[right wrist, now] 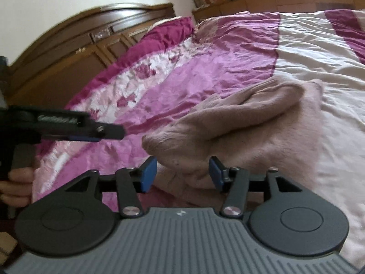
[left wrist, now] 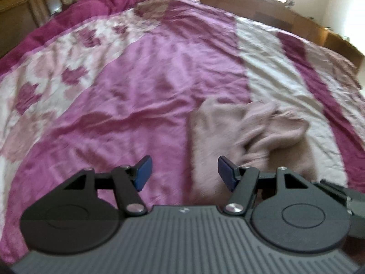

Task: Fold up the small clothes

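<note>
1. A soft, fuzzy mauve-pink small garment (right wrist: 239, 123) lies crumpled on a bed, on a satin bedspread of magenta, pink and cream panels (right wrist: 205, 52), where the pink panel meets the cream one.

2. The right gripper (right wrist: 183, 173) hovers at the garment's near edge, its blue-padded fingers (right wrist: 148, 174) standing well apart with rumpled cloth showing between them but no pad pressing on it.

3. The left gripper (left wrist: 184, 172) is also spread wide and empty, over the seam between bedspread and garment; the cloth lies ahead and to its right.

4. From the right wrist view the garment's long axis runs away and to the right, a rolled fold (right wrist: 262, 98) crossing its top.

5. The right gripper appears nearer to the cloth; the next pinch likely falls to it at this near edge.

6. A hand (right wrist: 16, 187) holds the left gripper's handle at the frame's left.
</note>
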`<state>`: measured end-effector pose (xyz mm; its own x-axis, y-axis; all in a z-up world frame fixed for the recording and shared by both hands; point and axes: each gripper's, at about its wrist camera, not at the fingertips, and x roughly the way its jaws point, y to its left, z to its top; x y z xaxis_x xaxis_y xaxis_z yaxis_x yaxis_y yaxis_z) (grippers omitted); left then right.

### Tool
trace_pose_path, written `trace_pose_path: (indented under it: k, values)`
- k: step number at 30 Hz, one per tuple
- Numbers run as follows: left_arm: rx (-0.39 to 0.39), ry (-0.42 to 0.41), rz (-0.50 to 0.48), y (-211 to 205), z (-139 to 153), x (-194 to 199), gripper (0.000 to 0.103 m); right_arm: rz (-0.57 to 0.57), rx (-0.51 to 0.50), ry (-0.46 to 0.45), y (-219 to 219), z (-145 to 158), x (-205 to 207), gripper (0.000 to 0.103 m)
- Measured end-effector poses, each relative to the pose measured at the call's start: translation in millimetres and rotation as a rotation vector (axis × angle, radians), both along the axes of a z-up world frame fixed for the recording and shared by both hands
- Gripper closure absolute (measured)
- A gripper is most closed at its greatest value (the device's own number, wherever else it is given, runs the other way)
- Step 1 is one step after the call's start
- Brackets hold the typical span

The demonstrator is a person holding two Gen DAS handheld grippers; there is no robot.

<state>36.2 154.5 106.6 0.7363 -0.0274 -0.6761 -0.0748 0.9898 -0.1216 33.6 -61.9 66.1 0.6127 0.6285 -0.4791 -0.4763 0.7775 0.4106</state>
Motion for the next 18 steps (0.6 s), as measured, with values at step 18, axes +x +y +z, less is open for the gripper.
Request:
trace_pose_path:
  k: [18]
  values:
    - [0.203, -0.036, -0.287, -85.4, -6.9, 61.5, 0.038, -0.291, 0.205, 0.056, -109.9, 5.2, -2.9, 0.042]
